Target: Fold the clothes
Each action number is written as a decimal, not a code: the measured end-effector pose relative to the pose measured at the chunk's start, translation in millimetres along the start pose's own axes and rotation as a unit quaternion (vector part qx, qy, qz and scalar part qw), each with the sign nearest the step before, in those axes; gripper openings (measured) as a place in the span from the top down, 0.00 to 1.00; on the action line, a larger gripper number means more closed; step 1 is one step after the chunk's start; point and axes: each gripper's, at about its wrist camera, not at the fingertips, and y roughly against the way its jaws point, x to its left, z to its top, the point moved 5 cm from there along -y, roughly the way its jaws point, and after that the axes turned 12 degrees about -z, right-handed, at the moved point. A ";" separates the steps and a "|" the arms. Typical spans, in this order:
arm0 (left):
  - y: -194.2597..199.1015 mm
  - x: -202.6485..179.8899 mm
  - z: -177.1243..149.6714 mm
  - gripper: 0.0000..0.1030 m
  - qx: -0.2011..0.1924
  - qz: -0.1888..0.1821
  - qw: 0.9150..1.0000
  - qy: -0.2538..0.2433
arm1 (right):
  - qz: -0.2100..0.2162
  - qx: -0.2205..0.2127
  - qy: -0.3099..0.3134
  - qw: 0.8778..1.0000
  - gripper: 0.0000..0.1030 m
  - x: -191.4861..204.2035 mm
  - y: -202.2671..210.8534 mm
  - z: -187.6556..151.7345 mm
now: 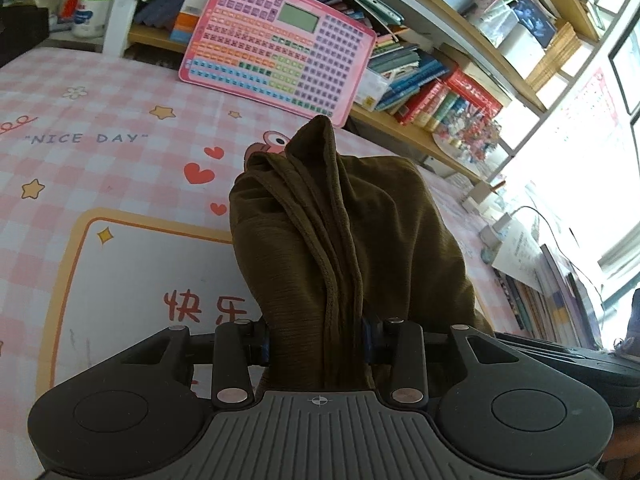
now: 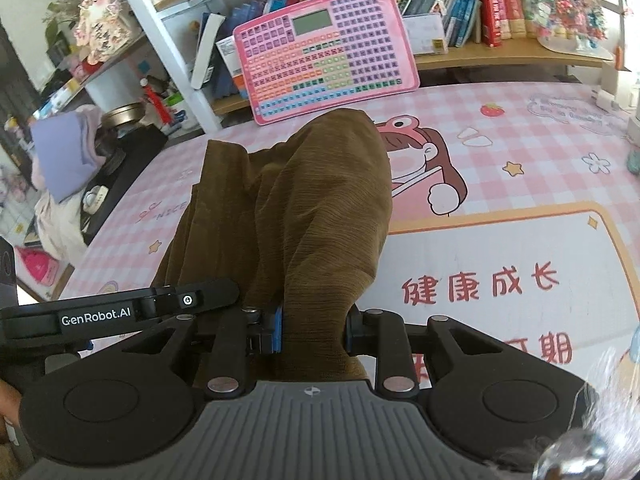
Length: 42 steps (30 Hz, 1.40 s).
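Open mat [image 2: 500, 248] is found ahead and right. Passage is blocked behind by the pink keyboard board [image 2: 326, 52] and bookshelf [image 2: 500, 58].

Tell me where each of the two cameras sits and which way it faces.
Left wrist: on the left gripper, looking down along its fingers, shut on the brown garment, toward the pink checked table mat; no hand shows.
Right wrist: on the right gripper, also shut on the brown garment, facing the bookshelf; the other gripper's body shows at left.
Shared: garment, mat, pink keyboard board.
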 end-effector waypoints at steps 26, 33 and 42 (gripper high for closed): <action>-47.2 -75.2 -17.2 0.64 -0.023 0.073 0.997 -0.006 | 0.075 -0.002 0.018 0.997 0.76 -84.4 11.3 15.4; -53.4 -86.6 -16.8 0.64 -0.022 0.070 0.997 -0.019 | 0.076 -0.005 0.006 0.997 0.76 -95.3 15.5 17.4; -56.2 -88.9 -8.1 0.64 -0.020 0.059 0.998 -0.023 | 0.067 -0.016 -0.003 0.998 0.76 -95.8 17.0 21.4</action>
